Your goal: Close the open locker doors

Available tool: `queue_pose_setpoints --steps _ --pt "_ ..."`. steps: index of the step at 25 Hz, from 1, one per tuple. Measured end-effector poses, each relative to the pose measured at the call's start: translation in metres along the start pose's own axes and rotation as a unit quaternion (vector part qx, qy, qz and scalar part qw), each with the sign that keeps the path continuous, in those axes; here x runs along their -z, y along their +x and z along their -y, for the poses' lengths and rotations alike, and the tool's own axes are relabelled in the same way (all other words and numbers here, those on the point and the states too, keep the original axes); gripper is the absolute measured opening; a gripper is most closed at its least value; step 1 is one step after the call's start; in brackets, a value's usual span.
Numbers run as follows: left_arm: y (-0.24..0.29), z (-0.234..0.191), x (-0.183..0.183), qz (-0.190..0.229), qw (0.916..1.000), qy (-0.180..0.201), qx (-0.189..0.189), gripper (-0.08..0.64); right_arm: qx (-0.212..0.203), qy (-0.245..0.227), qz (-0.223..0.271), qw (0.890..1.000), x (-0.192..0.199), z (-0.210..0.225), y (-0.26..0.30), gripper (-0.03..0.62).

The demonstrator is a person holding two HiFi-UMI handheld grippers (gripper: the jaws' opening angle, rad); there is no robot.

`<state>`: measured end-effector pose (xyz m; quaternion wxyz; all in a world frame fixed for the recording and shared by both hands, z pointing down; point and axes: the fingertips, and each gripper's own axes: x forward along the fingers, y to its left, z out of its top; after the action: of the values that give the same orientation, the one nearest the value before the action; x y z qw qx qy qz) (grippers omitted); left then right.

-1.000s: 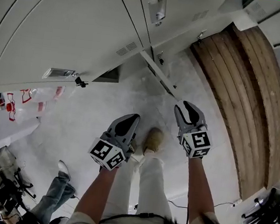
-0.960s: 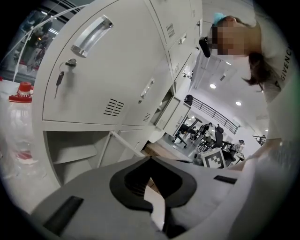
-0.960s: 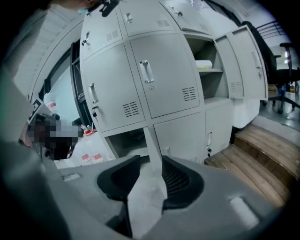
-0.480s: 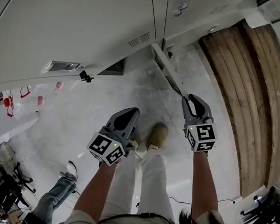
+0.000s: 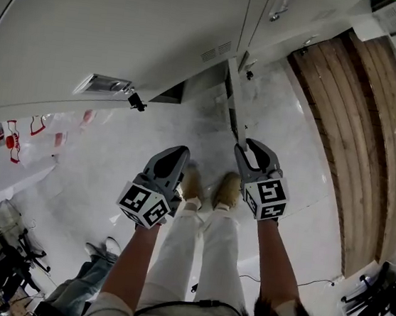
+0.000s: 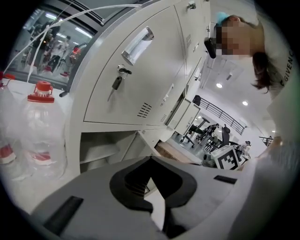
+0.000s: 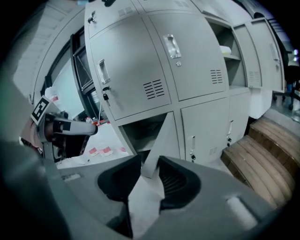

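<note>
Evidently unfinished: the pale grey metal locker door in the bottom row juts out open, while neighbouring doors sit closed. Just short of its free edge, the grey two-jaw right gripper has just been opening its jaws and grips nothing (door not yet pushed). The left gripper, further left of that edge, is closed and empty.

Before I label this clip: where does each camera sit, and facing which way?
Head view: on the head, facing down at floor, lockers; arms, left gripper, right gripper, legs show.
Left gripper view: on that gripper, facing lockers, water bottles; its fingers, the person's hair show.
Right gripper view: on that gripper, facing the open locker door; its fingers, just opening, frame the edge.
Shared: that door, in head and right gripper views.
</note>
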<state>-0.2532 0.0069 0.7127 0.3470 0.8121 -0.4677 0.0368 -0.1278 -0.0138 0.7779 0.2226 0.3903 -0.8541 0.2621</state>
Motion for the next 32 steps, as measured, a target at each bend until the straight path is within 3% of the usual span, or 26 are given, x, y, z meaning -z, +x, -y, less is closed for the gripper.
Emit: queue_pose_setpoints --steps 15,32 --pt "-0.035 -0.054 -0.007 0.008 0.9999 0.004 -0.013 -0.003 -0.011 0.103 0.025 0.994 -0.018 -0.086 0.07 0.15" --pt "-0.063 -0.104 -0.032 0.054 0.9972 -0.001 -0.052 -0.003 -0.055 0.099 0.044 0.993 -0.063 -0.134 0.152 0.136"
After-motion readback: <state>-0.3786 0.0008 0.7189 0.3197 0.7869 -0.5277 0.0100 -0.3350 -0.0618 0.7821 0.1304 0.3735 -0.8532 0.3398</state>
